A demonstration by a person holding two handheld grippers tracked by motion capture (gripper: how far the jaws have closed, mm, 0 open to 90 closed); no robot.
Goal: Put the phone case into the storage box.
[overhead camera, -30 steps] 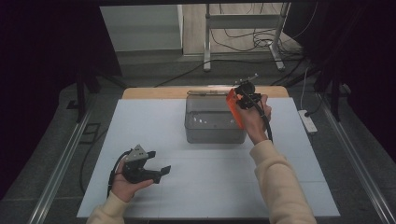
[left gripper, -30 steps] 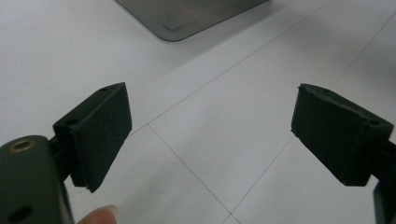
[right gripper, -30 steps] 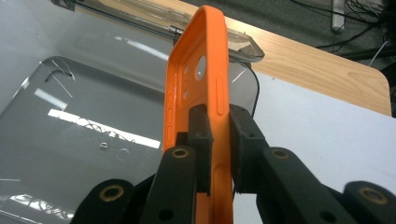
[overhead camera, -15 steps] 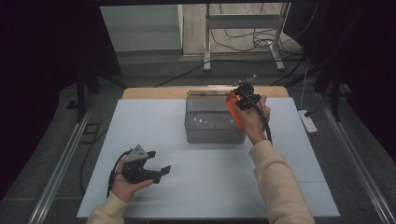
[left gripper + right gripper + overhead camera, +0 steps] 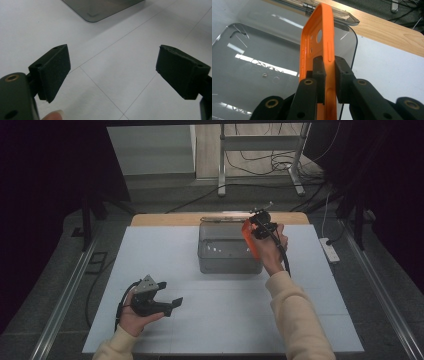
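Over the box's [image 5: 227,251] right edge, your right gripper [image 5: 329,75] is pinching the case [image 5: 318,47]; keep lowering it upright while the left gripper [image 5: 112,75] is idling spread.

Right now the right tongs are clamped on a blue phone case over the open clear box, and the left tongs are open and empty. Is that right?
Not quite: the phone case is orange, not blue, as the right gripper view shows. The rest holds: the right tongs are clamped on it over the open clear box, and the left tongs are open and empty.
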